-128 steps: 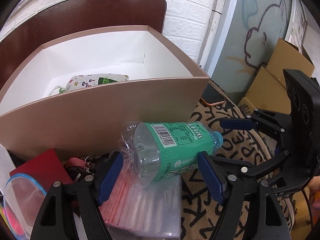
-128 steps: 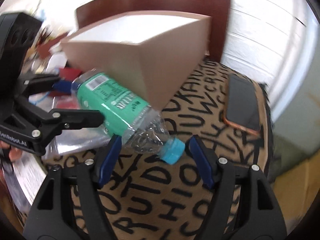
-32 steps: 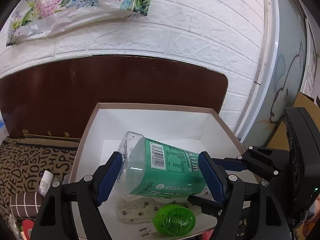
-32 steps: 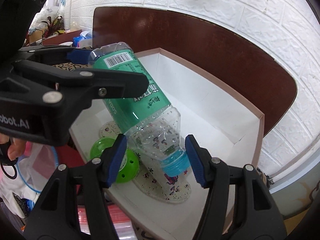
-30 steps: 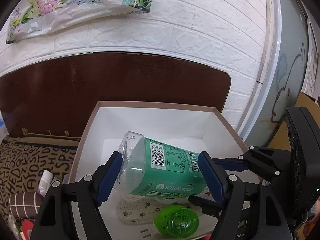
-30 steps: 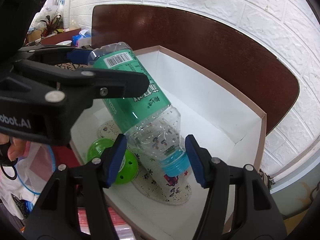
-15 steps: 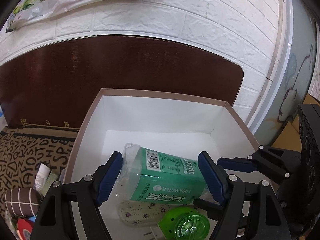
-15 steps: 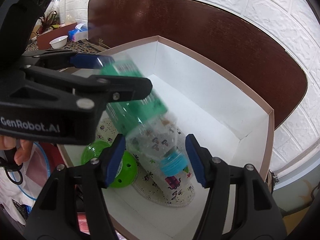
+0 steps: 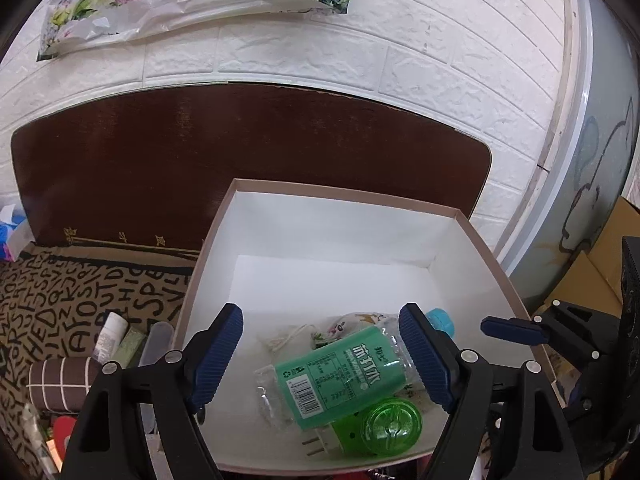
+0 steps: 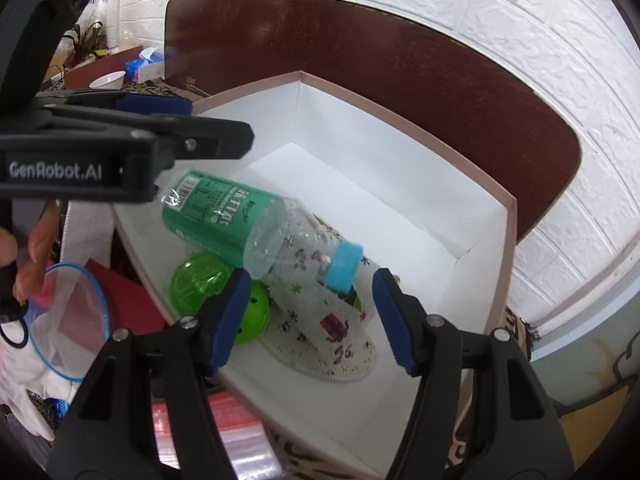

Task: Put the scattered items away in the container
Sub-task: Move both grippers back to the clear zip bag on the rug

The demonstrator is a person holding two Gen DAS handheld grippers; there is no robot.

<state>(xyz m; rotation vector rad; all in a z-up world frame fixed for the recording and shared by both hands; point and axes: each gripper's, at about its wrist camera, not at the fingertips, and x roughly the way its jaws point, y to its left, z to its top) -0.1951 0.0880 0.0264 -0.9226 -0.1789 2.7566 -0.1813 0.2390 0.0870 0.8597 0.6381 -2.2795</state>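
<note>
where bottle (image 9: 344, 372) lies (released), box (image 9: 340, 200) half bare

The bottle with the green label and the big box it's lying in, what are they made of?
The bottle looks like thin clear plastic: you see through its neck, it glints, and it has a glossy green label and a blue cap. The box seems to be stiff cardboard, matte white inside with pinkish-brown edges and sharply folded corners.
</note>
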